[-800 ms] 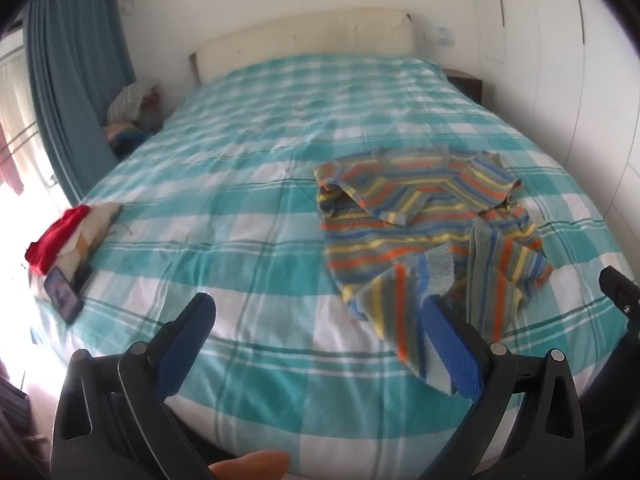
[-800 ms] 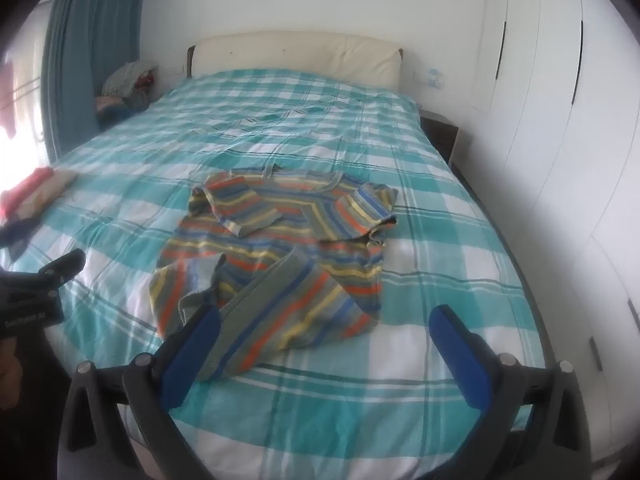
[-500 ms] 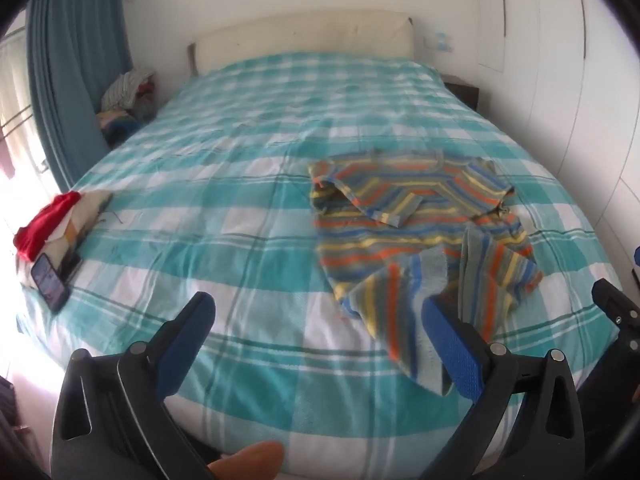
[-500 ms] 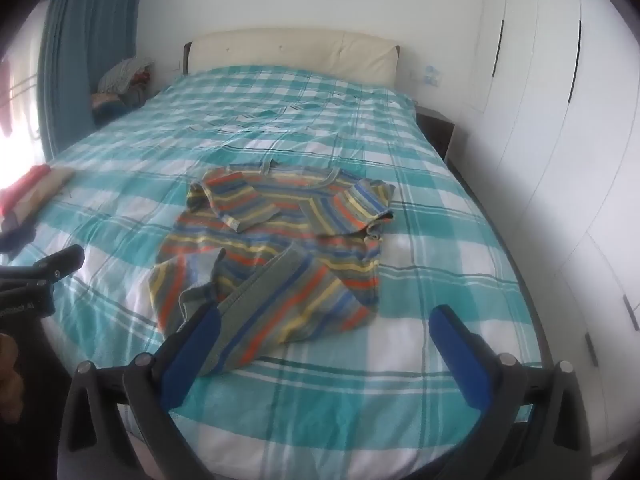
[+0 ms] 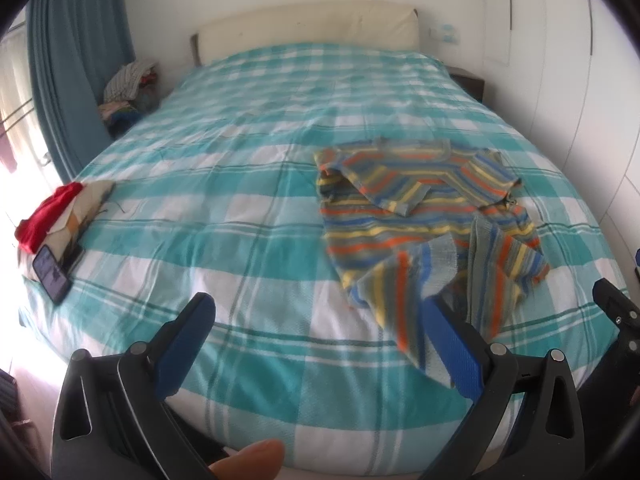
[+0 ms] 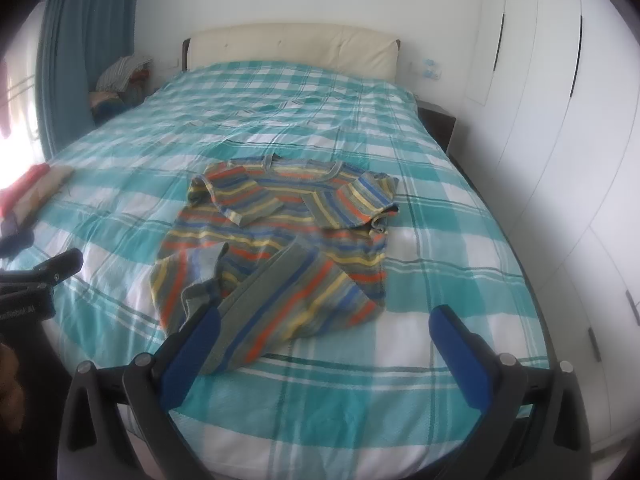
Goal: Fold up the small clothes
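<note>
Your left gripper [image 5: 316, 334] has its jaws wide apart and holds nothing; your right gripper [image 6: 324, 338] is the same, jaws spread, empty, above the near edge of the bed [image 6: 340, 412].

The striped shirt [image 6: 276, 240] lies centre frame in the right wrist view and right of centre in the left wrist view. It is crumpled: both sleeves are thrown in over the chest, and the hem is bunched and turned up toward you.

Risks, as judgement:
- The turned-up hem is doubled over. If you pinch there, you will likely catch two layers or more, and the fold will lock in the wrinkle. Spread it flat first.
- The near flap sits just beyond your left gripper's right finger in the left wrist view. A low approach could snag it and drag the whole shirt.
- The checked cover is soft and already rippled; a deep pinch may take bedding with the cloth.
- The knit looks limp, so a one-sided lift will probably skew it.

Surface and room: teal and white check bedding, cream headboard [image 6: 292, 48] at upper centre, white wardrobe doors [image 6: 552, 100] down the right side, blue curtain [image 5: 76, 60] at upper left. At left of the left wrist view, a red cloth [image 5: 48, 212] on a small pile, with a phone [image 5: 52, 274] beside it. More clothes are heaped beside the bed at upper left [image 5: 128, 88].
</note>
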A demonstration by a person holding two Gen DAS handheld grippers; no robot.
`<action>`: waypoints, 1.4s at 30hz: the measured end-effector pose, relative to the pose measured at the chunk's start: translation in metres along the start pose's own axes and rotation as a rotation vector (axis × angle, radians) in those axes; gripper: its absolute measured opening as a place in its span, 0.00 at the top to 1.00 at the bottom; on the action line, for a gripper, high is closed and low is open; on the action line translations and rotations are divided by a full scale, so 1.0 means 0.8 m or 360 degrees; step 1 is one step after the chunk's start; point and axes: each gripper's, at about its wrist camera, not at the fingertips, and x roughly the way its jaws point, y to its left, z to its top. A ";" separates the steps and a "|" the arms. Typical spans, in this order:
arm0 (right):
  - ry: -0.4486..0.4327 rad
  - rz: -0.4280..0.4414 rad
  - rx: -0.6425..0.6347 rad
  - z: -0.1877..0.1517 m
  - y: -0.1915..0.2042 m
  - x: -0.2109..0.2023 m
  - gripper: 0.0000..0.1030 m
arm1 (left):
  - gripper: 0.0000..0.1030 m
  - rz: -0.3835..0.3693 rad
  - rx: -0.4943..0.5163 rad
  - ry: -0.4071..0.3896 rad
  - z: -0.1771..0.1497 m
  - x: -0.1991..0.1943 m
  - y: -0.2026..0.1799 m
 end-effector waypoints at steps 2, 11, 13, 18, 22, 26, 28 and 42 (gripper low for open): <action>0.0008 -0.0004 -0.0002 -0.002 0.001 0.002 0.00 | 0.00 -0.0006 -0.0006 0.0009 -0.001 0.002 0.001; 0.0026 -0.0018 -0.0004 -0.004 0.001 0.007 0.00 | 0.00 -0.0003 0.0010 0.0049 -0.001 0.010 -0.004; 0.0024 -0.0022 -0.0007 -0.003 0.002 0.007 0.00 | 0.00 0.0001 0.0020 0.0056 -0.001 0.011 -0.005; 0.0025 -0.0056 -0.0031 0.001 0.003 0.007 0.00 | 0.00 -0.0006 0.0008 0.0091 -0.001 0.015 -0.002; 0.0036 -0.0107 -0.0054 0.005 0.004 0.009 0.00 | 0.00 -0.0006 -0.0010 0.0116 -0.002 0.018 0.002; 0.0031 -0.0141 -0.0058 0.006 0.002 0.006 0.00 | 0.00 -0.0019 -0.0037 0.0145 0.000 0.023 0.004; 0.0030 -0.0153 -0.0060 0.006 0.000 0.005 0.00 | 0.00 -0.0015 -0.0029 0.0142 -0.001 0.023 0.002; 0.0053 -0.0214 -0.0067 0.005 -0.003 0.009 0.00 | 0.00 0.0003 -0.0001 0.0135 -0.002 0.022 -0.004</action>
